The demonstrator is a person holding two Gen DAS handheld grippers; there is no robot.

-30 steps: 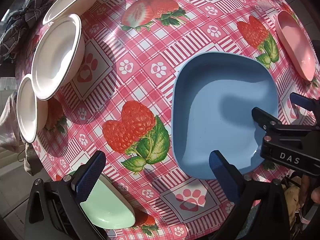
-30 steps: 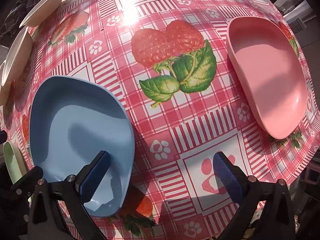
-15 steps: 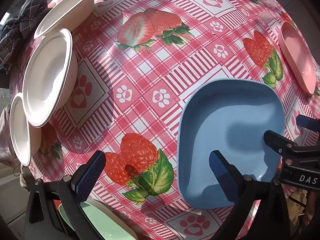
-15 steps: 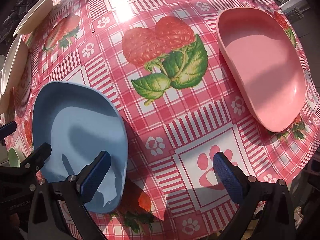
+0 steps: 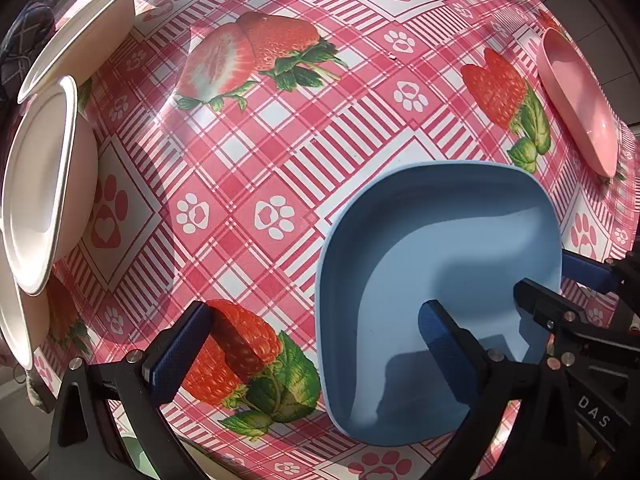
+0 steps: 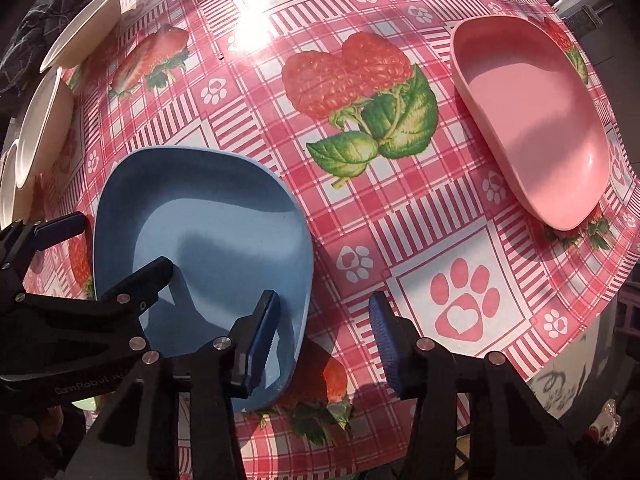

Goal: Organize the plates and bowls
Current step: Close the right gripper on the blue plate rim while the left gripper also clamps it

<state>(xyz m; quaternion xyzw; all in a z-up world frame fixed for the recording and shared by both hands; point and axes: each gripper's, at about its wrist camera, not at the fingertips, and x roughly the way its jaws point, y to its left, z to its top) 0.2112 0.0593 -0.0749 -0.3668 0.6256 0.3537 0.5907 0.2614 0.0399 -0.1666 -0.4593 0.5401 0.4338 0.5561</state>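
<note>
Pink checks, paw prints and big berries cover the tablecloth (image 5: 280, 152) we see in both views. In the left wrist view, our left gripper (image 5: 308, 344) sits at the bottom of the frame with its two blue fingers spread wide and nothing pinched. One finger hangs over a printed raspberry and the other hangs over the blue plate (image 5: 436, 264). The blue plate lies flat on the cloth at the lower right of that frame. Three white bowls (image 5: 36, 176) sit in a row along the left edge. The pink plate (image 5: 576, 104) lies far off at the upper right edge.

In the right wrist view, our right gripper (image 6: 324, 332) is at the bottom middle. Its fingers are closing. The right rim of the blue plate (image 6: 200, 216) is between them: one finger is over the inside of the plate and the other is over the cloth outside it. The pads do not press on the rim yet. The pink plate (image 6: 532, 120) lies at the upper right, well apart from the blue one. The white bowls (image 6: 44, 128) show small along the left edge. The black arm of our left gripper reaches in from the lower left.
</note>
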